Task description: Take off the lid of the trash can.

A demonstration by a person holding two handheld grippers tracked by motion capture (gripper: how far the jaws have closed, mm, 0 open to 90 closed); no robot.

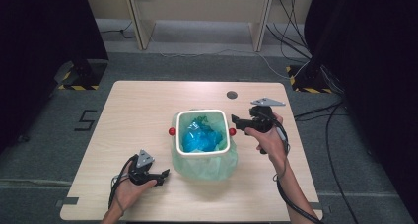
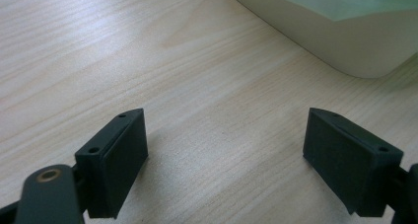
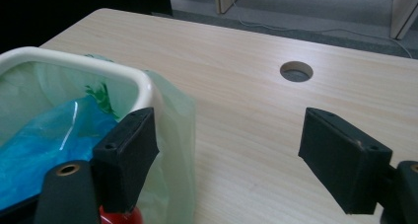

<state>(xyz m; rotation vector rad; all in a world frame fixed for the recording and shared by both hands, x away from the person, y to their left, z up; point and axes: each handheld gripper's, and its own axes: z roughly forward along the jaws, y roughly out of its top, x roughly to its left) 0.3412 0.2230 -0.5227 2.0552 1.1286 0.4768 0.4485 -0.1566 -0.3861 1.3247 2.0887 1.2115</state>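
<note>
Wooden table (image 1: pixel 148 115) carries one small white waste bin (image 1: pixel 202 155), sitting just right of table centre. A pale green liner bag (image 1: pixel 217 167) is fitted in the bin, its top folded out over the white rim and draped down the outer walls; by my read the lining step is done. Inside the liner lies a crumpled blue plastic bag (image 1: pixel 199 140) with something dark green at its 12 o'clock edge, too small to tell what. Two red knobs stick out from the bin, the left red knob (image 1: pixel 172 131) at 9 o'clock and the right red knob (image 1: pixel 231 131) at 3 o'clock of the rim. A round cable hole (image 1: pixel 231 94) sits in the table at about 1 o'clock from the bin. The right gripper (image 1: pixel 235 121) hangs at 3 o'clock of the bin, just beside the rim, jaws spread with nothing between them; in the right gripper view the liner and rim show behind one jaw, not pinched. The left gripper (image 1: pixel 165 173) is low over the table at 8 o'clock of the bin, close to the wall but apart, jaws spread wide and empty. What looks left, as a judgement: tidying the liner edge, or closing and lifting the bag out; neither has begun.
</note>
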